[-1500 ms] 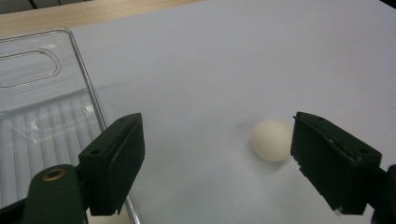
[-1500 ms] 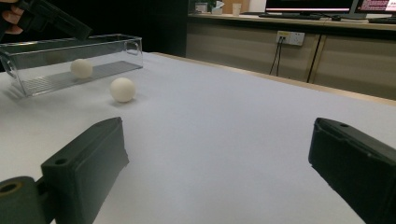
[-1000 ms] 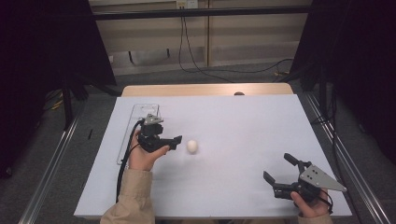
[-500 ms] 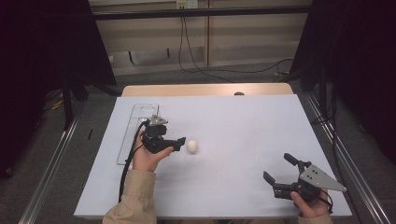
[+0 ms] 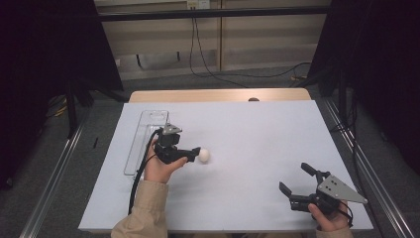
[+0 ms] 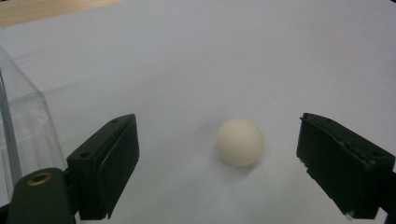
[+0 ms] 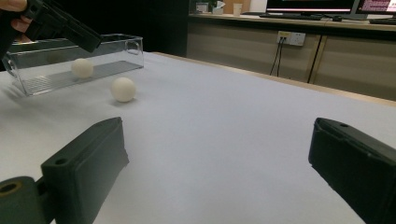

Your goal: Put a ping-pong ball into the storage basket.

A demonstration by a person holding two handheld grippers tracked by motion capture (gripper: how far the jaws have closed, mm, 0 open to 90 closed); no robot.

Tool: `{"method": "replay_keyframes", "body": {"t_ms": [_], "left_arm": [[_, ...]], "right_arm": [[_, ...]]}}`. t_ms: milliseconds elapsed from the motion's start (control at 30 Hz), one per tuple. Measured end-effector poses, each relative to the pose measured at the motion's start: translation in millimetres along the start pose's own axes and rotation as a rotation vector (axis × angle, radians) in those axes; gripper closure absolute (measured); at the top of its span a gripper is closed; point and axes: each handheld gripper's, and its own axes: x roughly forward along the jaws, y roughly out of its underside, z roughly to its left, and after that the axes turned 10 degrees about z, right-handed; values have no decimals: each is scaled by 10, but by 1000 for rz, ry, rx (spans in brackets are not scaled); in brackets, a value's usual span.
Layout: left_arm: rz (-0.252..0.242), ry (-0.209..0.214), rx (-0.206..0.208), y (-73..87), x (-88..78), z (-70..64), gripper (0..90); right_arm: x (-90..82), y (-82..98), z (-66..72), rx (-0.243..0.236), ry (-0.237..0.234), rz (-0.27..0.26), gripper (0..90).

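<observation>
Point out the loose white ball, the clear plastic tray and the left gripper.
white ball (image 6: 240,141): left gripper view, centre of its face.
clear tray (image 5: 143,130): high view, bare floor near its far end.
left gripper (image 6: 217,163): left gripper view, midway between its open jaws.

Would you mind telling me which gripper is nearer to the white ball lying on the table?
Left. The left gripper is open right at the ball; the right gripper rests far off near the table's front corner.

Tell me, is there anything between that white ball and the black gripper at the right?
Nothing: the high view shows only bare white table between the ball and the right gripper.
</observation>
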Motion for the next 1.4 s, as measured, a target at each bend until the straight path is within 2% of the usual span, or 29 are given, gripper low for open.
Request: {"method": "replay_keyframes", "body": {"t_ms": [133, 200, 300, 400, 467, 567, 1067, 1400], "left_arm": [[-4, 5, -8, 0, 30, -34, 124], [4, 1, 7, 0, 38, -36, 122], [3, 2, -3, 2, 57, -48, 116], [13, 2, 12, 3, 70, -52, 115], [8, 9, -2, 4, 88, -71, 114], [20, 7, 12, 5, 93, -70, 113], [29, -5, 14, 16, 139, -74, 105], [36, 9, 15, 18, 196, -121, 100]], "right_arm": [[3, -1, 0, 1, 1, -1, 34], [3, -1, 1, -3, 0, 1, 35], [3, -1, 0, -3, 1, 0, 34], [4, -1, 0, -3, 1, 0, 34], [6, -2, 1, -4, 0, 1, 34], [8, -2, 4, -5, -1, 1, 34], [8, -1, -1, -5, -1, 2, 34], [4, 0, 0, -5, -1, 3, 34]]}}
